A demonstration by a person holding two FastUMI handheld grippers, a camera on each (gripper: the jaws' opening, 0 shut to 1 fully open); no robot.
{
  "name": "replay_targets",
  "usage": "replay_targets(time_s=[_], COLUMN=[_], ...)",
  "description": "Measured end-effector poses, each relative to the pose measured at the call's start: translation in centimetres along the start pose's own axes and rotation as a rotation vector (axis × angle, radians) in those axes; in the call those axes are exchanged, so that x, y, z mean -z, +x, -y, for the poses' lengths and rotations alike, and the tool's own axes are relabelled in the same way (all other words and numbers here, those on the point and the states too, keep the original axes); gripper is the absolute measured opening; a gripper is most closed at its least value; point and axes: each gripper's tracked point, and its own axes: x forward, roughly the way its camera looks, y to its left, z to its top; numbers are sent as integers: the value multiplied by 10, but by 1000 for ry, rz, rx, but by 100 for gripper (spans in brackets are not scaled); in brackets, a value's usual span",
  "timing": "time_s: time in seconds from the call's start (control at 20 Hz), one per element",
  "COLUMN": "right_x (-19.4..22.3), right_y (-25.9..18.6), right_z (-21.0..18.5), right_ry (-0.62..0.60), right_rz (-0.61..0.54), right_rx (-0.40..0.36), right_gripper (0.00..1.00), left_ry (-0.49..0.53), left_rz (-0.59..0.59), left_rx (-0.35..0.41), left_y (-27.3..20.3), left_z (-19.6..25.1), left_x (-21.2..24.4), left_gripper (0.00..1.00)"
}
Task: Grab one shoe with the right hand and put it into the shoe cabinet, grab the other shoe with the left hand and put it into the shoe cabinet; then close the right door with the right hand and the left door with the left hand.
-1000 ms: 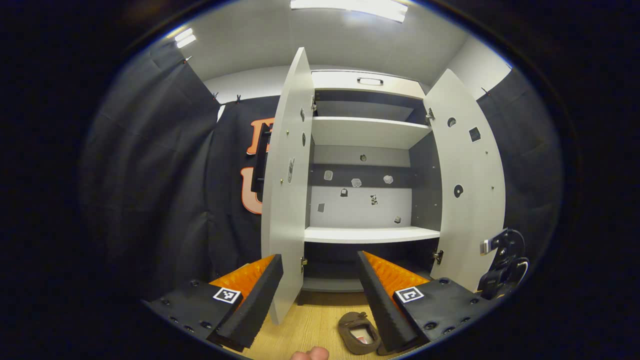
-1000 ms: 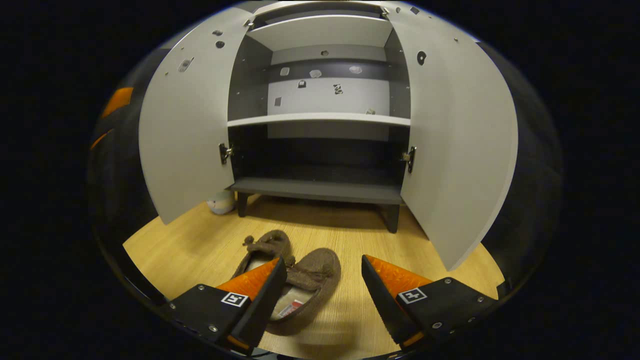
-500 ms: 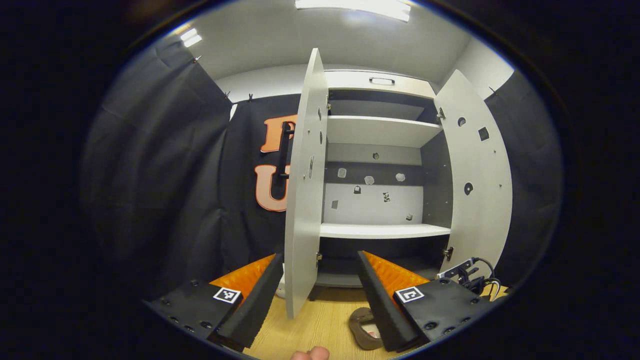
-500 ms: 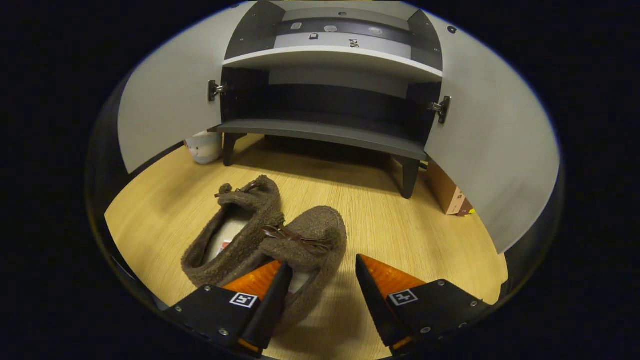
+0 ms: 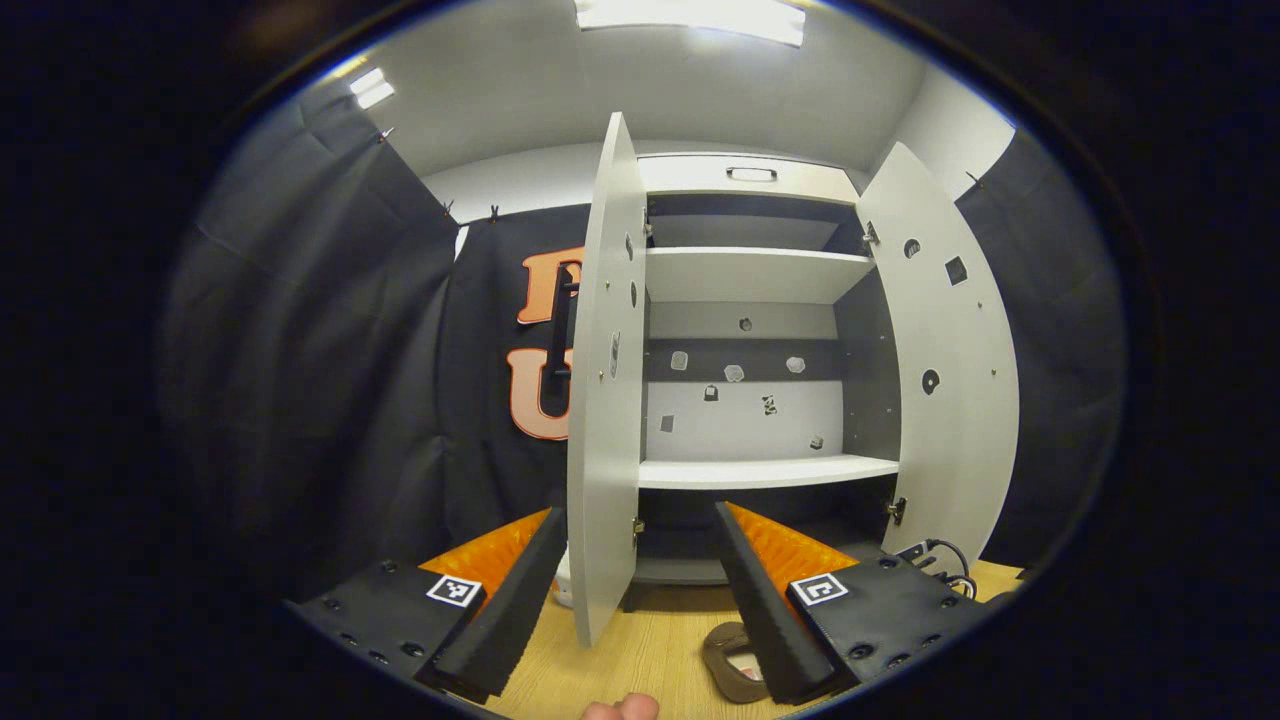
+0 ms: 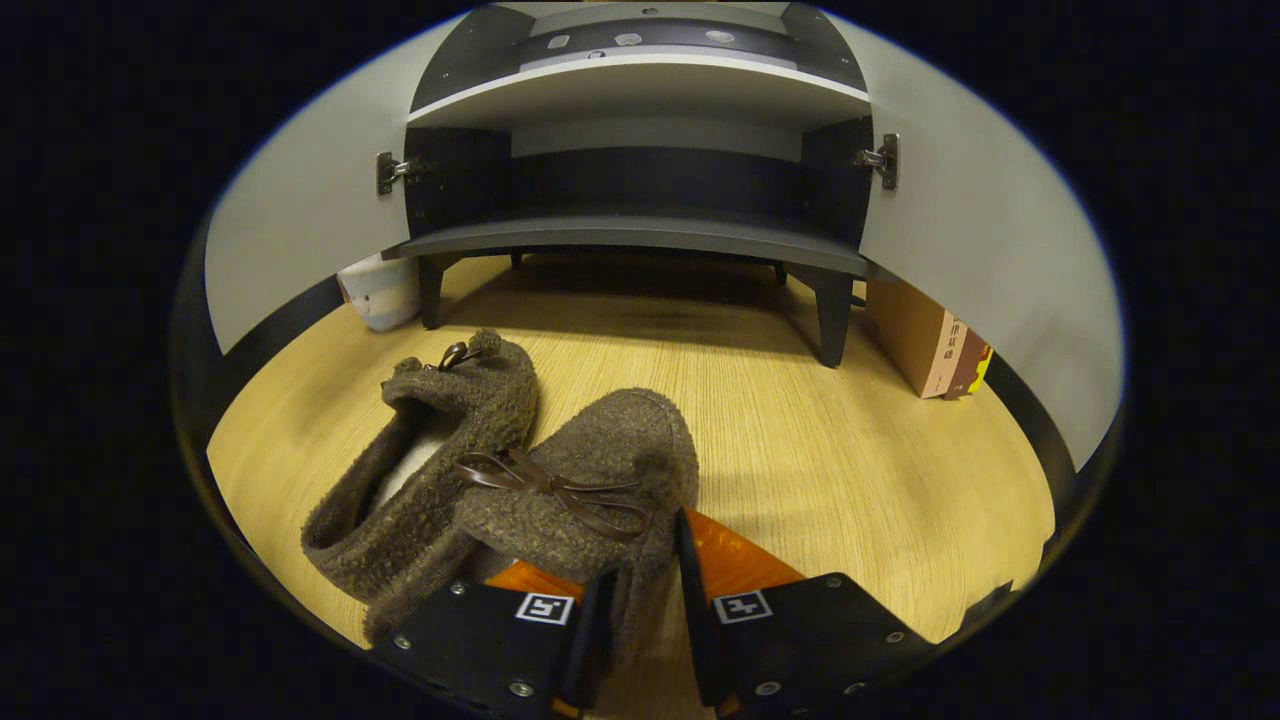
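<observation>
Closing in over the past second, the right gripper (image 6: pixel 640 620) now pinches the side wall of the nearer shoe (image 6: pixel 590 480), a fuzzy brown slipper with a thin dark bow. Its twin (image 6: pixel 430 440) lies touching it at ten o'clock on the wooden floor (image 6: pixel 850 440). At twelve o'clock stands the shoe cabinet (image 6: pixel 640 170), both doors open. Lettering on a book (image 6: pixel 925 340) at two o'clock appears too small to read. The left gripper (image 5: pixel 635 590) hangs spread before the left door (image 5: pixel 605 380).
</observation>
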Motion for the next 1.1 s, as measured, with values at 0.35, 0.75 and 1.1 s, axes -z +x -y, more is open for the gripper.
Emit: replay_targets(time_s=[0.35, 0.75, 1.1], right_x=[-18, -200, -411], right_y=[-41, -193, -248], right_z=[4, 22, 5], right_ry=[4, -12, -124], right_rz=[89, 555, 817], right_rx=[-7, 37, 48], right_gripper=[5, 5, 5], left_ry=[-5, -35, -37], left_rz=[10, -23, -38], left_rx=[8, 19, 52], left_y=[-4, -1, -1], left_z=[6, 14, 31], left_x=[-3, 10, 13], left_gripper=[96, 96, 96])
